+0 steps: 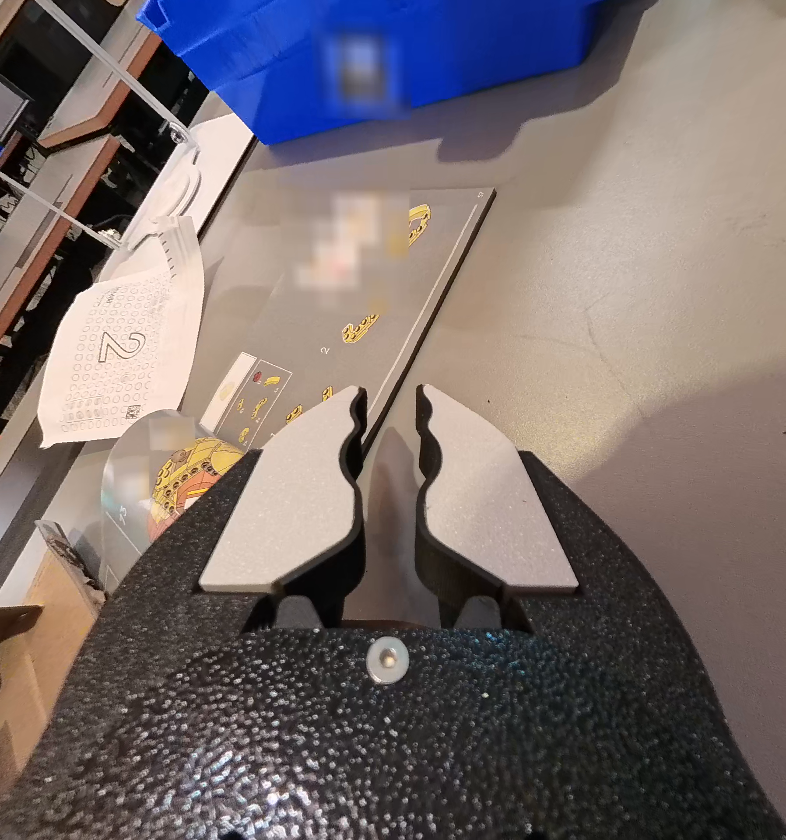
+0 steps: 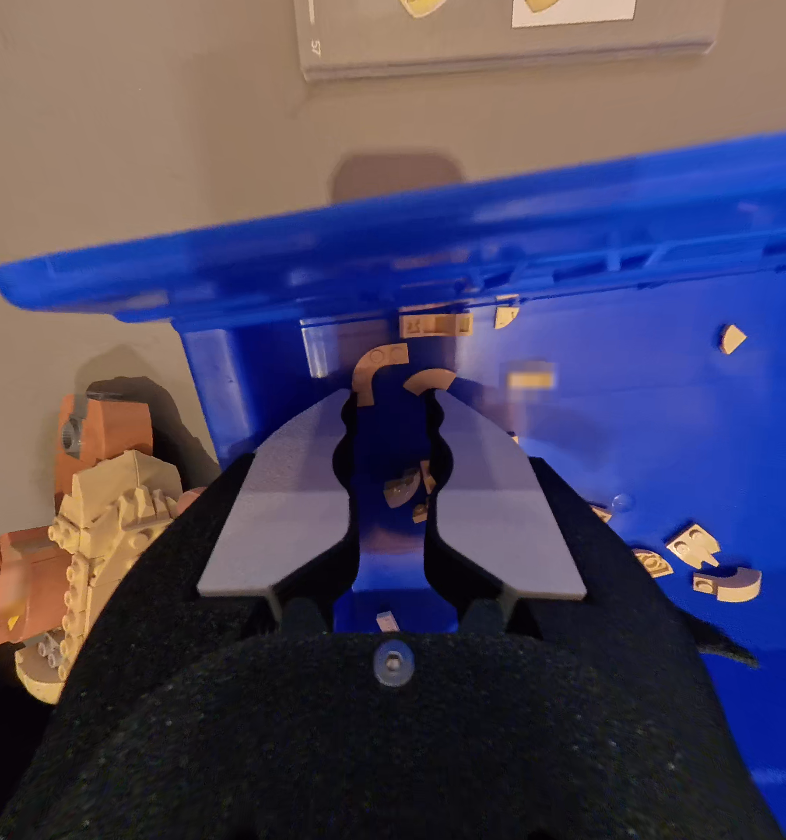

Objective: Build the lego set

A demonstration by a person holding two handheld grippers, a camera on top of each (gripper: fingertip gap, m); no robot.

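The grey table (image 1: pixel 655 272) carries the blue bin (image 2: pixel 655 409), the open instruction booklet (image 1: pixel 336 295) and a white numbered paper bag (image 1: pixel 118 345). Beside the bin stands a partly assembled tan and orange brick model (image 2: pixel 100 522); it appears unfinished, since loose parts remain.

Bin contents: tan bricks scattered across the floor, including a curved arch piece (image 2: pixel 373 372), a second curved piece (image 2: pixel 430 381) and several small plates (image 2: pixel 693 547).

The right gripper (image 2: pixel 391 400) hangs over the bin interior, jaws parted and empty, both curved pieces just beyond its tips.

The left gripper (image 1: pixel 391 395) hovers above the booklet's edge, jaws apart, holding nothing.
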